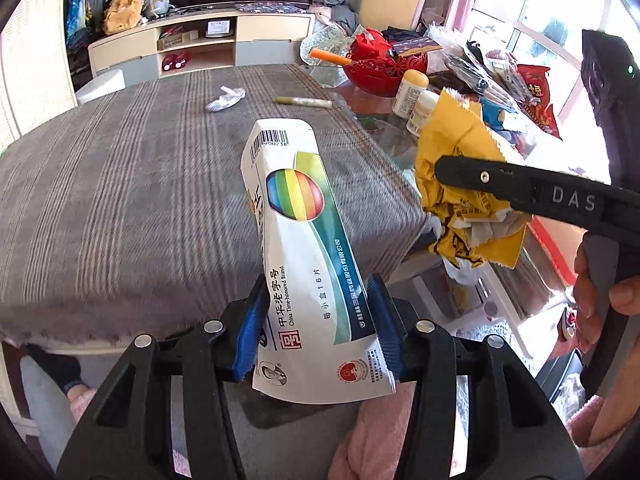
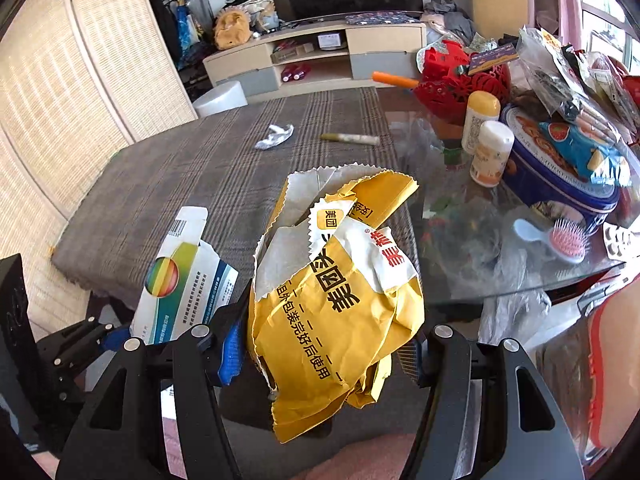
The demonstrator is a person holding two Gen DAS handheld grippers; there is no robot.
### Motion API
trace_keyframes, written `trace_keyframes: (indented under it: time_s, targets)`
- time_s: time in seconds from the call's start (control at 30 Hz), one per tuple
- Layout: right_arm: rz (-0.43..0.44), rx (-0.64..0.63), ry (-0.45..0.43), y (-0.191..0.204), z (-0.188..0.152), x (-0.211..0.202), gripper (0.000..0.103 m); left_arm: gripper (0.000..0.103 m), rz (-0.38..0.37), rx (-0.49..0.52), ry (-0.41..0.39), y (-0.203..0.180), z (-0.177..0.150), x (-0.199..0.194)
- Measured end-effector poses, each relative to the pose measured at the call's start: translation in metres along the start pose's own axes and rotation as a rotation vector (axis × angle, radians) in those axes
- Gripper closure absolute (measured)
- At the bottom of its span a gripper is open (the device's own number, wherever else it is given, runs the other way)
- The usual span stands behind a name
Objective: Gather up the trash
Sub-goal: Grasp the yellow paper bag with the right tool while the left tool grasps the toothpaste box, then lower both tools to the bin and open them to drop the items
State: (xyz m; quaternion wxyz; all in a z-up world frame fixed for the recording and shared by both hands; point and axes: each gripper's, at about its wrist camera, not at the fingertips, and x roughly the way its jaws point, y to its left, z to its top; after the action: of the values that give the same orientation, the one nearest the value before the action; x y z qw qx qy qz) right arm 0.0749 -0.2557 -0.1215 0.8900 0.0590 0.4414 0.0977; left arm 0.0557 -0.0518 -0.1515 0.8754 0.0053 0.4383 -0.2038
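In the left wrist view my left gripper (image 1: 318, 330) is shut on the lower end of a white medicine box (image 1: 296, 200) with a rainbow ball print. Both blue pads (image 1: 250, 332) press its sides, and it hangs above the near edge of the grey cloth-covered table (image 1: 120, 184). My right gripper (image 2: 322, 354) is shut on a crumpled yellow paper bag (image 2: 332, 300). In the left wrist view that bag (image 1: 452, 148) hangs just to the right of the box. A crumpled white wrapper (image 1: 226, 98) and a thin tube (image 1: 302, 101) lie far back on the cloth.
To the right, a glass table (image 2: 500, 280) is crowded with a red basket (image 2: 460, 84), two bottles (image 2: 490, 152), a blue tin (image 2: 560, 188), a pink hairbrush (image 2: 568, 242) and snack bags. A TV cabinet (image 1: 200, 40) stands behind. A hand (image 1: 600, 300) grips the right gripper's handle.
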Motion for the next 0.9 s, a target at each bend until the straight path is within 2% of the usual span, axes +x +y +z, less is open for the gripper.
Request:
trace_keyframes:
  time_s: [0.2,0.4,0.6,0.9]
  targets:
    - [0.05,0.007,0.067,0.016,-0.062,0.017,0.04,0.056,0.008,-0.058,0.009,0.027,-0.058,-0.005]
    - [0.077,0.029,0.175,0.024,-0.11,0.06,0.04,0.057,-0.036,-0.126,0.071,0.047,-0.098,0.025]
    - [0.06,0.062,0.223,0.023,-0.13,0.095,0.04,0.057,-0.039,-0.142,0.13,0.055,-0.112,0.063]
    - [0.022,0.064,0.27,0.03,-0.131,0.147,0.039,0.058,-0.042,-0.206,0.244,0.065,-0.123,0.135]
